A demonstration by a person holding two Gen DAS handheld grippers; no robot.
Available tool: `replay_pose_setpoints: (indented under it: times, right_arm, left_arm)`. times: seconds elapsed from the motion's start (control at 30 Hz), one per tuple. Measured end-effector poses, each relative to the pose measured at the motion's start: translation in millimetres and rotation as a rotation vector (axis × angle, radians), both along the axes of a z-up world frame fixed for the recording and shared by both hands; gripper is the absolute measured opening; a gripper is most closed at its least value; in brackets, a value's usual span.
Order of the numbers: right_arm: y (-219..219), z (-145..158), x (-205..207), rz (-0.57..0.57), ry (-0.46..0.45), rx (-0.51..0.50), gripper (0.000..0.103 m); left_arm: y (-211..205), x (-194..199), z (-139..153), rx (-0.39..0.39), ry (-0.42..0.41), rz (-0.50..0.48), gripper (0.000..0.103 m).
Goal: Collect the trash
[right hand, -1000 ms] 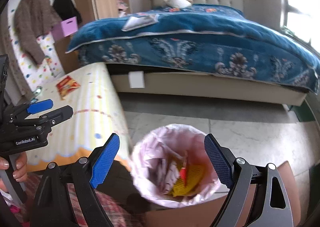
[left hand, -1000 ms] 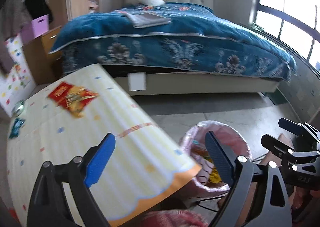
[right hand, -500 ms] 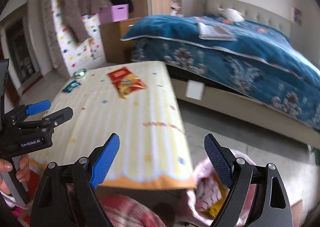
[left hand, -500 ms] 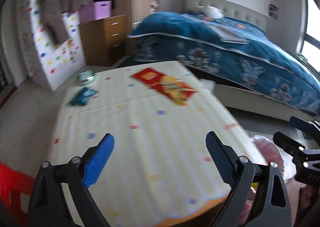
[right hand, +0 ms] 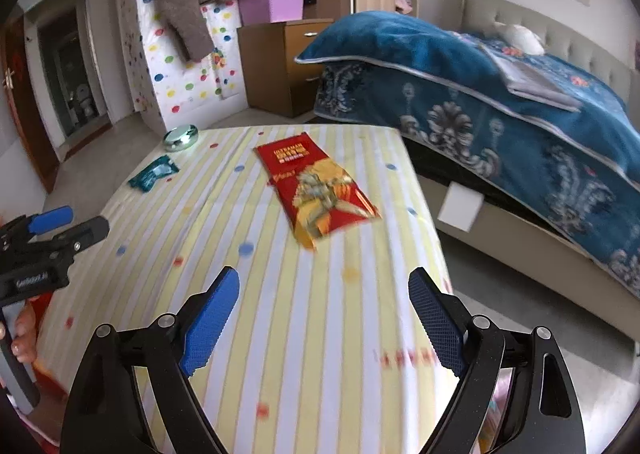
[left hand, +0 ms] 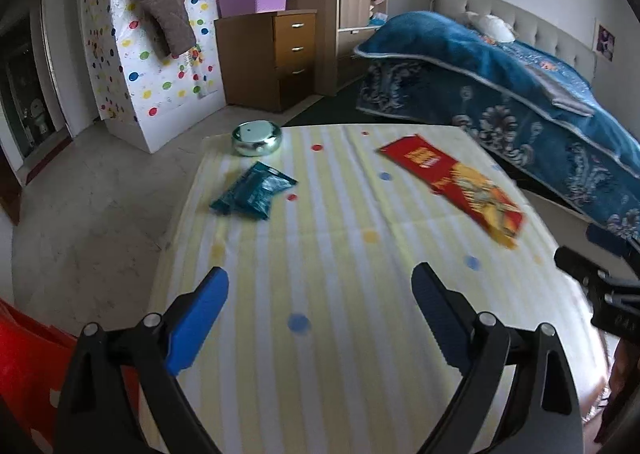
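Both views are swinging from the bin to the desk [left hand: 360,294]. Left gripper [left hand: 320,314] and right gripper [right hand: 324,314] are hanging wide, empty. Approach the red wrapper [right hand: 320,190], far right, low and flat.

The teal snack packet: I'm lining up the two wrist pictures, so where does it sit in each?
Left wrist: the teal snack packet lies left of centre on the striped tablecloth, just this side of the round metal tin.
Right wrist: the packet is small, at the cloth's far left edge, below the same tin.
Shared landmark: the red snack bag, to the packet's right in both.
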State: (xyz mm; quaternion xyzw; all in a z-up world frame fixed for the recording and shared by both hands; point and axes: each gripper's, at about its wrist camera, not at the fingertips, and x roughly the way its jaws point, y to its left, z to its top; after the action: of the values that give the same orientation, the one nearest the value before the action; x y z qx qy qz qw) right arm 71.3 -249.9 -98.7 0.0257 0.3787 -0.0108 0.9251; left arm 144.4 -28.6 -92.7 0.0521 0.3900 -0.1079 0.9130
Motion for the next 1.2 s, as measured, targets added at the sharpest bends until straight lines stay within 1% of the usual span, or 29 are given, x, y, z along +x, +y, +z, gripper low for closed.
replay_pose_setpoints:
  times: [0.03,0.13,0.27,0.33,0.4,0.47,0.5,0.53,0.57,0.67,0.7,0.73,0.77,0.8,0.83,0.93,1.0,1.03,1.07,1.13,1.2]
  right_arm:
    - [0,-4,14,0.003,0.009,-0.009,0.087]
    - [0,-12,49,0.012,0.028,-0.017,0.087]
    - [3,-20,89,0.032,0.050,-0.044,0.088]
    - [0,-25,105,0.037,0.056,-0.055,0.088]
    - [0,-30,123,0.041,0.068,-0.058,0.088]
    - [-4,-33,138,0.041,0.074,-0.060,0.088]
    - [-5,-36,144,0.042,0.079,-0.062,0.088]
    - [-6,-40,156,0.041,0.096,-0.066,0.088]
    - [-6,-42,161,0.042,0.105,-0.065,0.088]
    - [-9,-53,177,0.057,0.162,-0.031,0.088]
    - [-12,-53,177,0.070,0.165,0.021,0.088]
    - [-14,-51,179,0.070,0.164,0.023,0.089]
    - [-13,-50,177,0.077,0.165,0.017,0.089]
    - [-11,-50,175,0.085,0.167,0.005,0.088]
    - [-7,-49,171,0.108,0.165,-0.006,0.085]
    - [0,-47,157,0.143,0.171,-0.008,0.082]
    - [3,-45,147,0.151,0.175,-0.009,0.078]
    - [3,-43,134,0.150,0.177,-0.001,0.074]
    - [4,-43,129,0.147,0.177,-0.001,0.072]
    - [7,-43,114,0.140,0.178,-0.003,0.060]
    - [11,-41,89,0.130,0.181,0.002,0.053]
  left_arm:
    - [3,11,-4,0.010,0.001,0.008,0.093]
    - [14,42,-12,0.032,-0.006,0.047,0.096]
    - [24,79,-22,0.029,0.011,0.076,0.096]
    - [24,95,-26,0.039,0.015,0.067,0.096]
    - [20,110,-32,0.071,0.022,0.056,0.096]
    - [15,124,-40,0.106,0.053,0.040,0.096]
    - [13,131,-45,0.119,0.081,0.031,0.094]
    - [12,136,-49,0.115,0.111,0.022,0.090]
    - [13,139,-50,0.100,0.120,0.018,0.090]
    - [14,143,-51,0.091,0.117,0.009,0.080]
    - [13,142,-51,0.081,0.118,0.001,0.073]
    - [12,140,-51,0.068,0.117,-0.015,0.064]
    - [9,137,-51,0.067,0.114,-0.027,0.059]
    - [5,134,-51,0.073,0.109,-0.037,0.048]
    - [-2,129,-50,0.091,0.098,-0.053,0.039]
    - [-12,118,-49,0.098,0.096,-0.077,0.025]
    - [-18,107,-48,0.083,0.106,-0.102,0.022]
    - [-21,102,-48,0.076,0.108,-0.115,0.021]
    - [-24,92,-47,0.068,0.109,-0.132,0.020]
    - [-29,73,-47,0.048,0.110,-0.155,0.019]
    - [-31,58,-46,0.023,0.119,-0.171,0.018]
